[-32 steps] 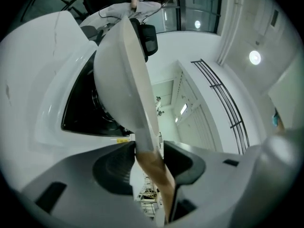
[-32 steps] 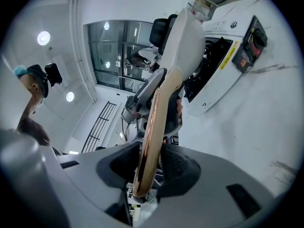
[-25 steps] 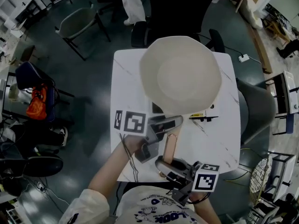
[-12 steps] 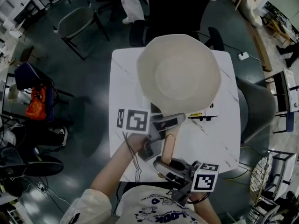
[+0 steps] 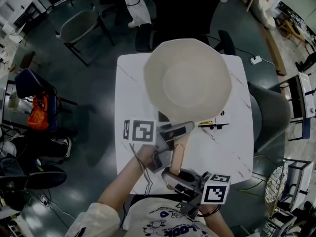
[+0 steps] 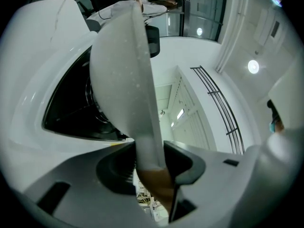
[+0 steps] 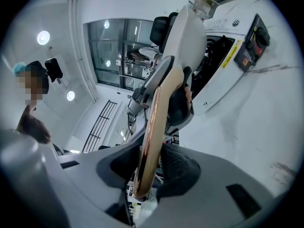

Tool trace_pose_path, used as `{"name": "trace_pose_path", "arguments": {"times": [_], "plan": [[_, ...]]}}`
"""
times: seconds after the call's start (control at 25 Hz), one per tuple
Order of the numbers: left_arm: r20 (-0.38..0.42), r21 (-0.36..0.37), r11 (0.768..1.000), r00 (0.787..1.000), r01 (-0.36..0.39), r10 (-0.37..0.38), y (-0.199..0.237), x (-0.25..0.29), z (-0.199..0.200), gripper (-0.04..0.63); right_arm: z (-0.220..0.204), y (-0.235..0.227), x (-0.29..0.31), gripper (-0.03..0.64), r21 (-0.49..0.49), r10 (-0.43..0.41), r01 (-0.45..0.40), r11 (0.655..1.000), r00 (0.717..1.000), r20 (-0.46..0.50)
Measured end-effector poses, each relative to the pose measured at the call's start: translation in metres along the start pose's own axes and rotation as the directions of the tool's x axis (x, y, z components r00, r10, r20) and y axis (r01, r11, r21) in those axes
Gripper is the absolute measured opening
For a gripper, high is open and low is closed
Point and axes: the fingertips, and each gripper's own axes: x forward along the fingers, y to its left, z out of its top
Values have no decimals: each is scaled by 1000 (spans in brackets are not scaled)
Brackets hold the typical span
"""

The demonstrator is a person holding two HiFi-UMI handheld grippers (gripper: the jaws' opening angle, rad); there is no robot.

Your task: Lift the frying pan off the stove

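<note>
Since the frying pan (image 5: 190, 80) is carried only by its handle (image 5: 178, 154), the coming move turns on how that handle lies. In the head view its long axis runs from the bowl at 12 o'clock down toward the person at 6 o'clock. Both grippers sit on it, one behind the other.

The left gripper (image 5: 170, 132) is nearer the bowl, its fingers clamped on the pale neck where handle meets pan. The right gripper (image 5: 174, 176) takes the 6 o'clock end, its fingers closed on the copper-brown tail.

The bowl hangs over the stove (image 7: 223, 46), which is almost wholly hidden beneath it from above. Only a strip of controls shows at the pan's 5 o'clock, on the white surface (image 5: 222, 152). In the left gripper view the black cooktop lies off to 9 o'clock of the rim, so the pan looks raised and tilted. I cannot tell whether it is fully clear.

All the weight lies at 12 o'clock of both grips. My judgement is that the lift should go straight up, with the tail held down against tipping.
</note>
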Motion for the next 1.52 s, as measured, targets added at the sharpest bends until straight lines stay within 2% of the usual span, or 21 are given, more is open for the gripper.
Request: {"name": "trace_pose_path", "arguments": {"times": [0.72, 1.2, 1.52], "plan": [[52, -5, 999, 997, 53, -53, -8, -3, 1, 170, 0, 8, -3, 132, -25, 8, -8, 1000, 1000, 7], [56, 46, 998, 998, 38, -41, -30, -20, -1, 173, -9, 30, -1, 132, -46, 45, -46, 998, 999, -21], [83, 41, 998, 995, 45, -48, -42, -33, -7, 173, -20, 46, 0, 133, -62, 66, -69, 996, 996, -58]]}}
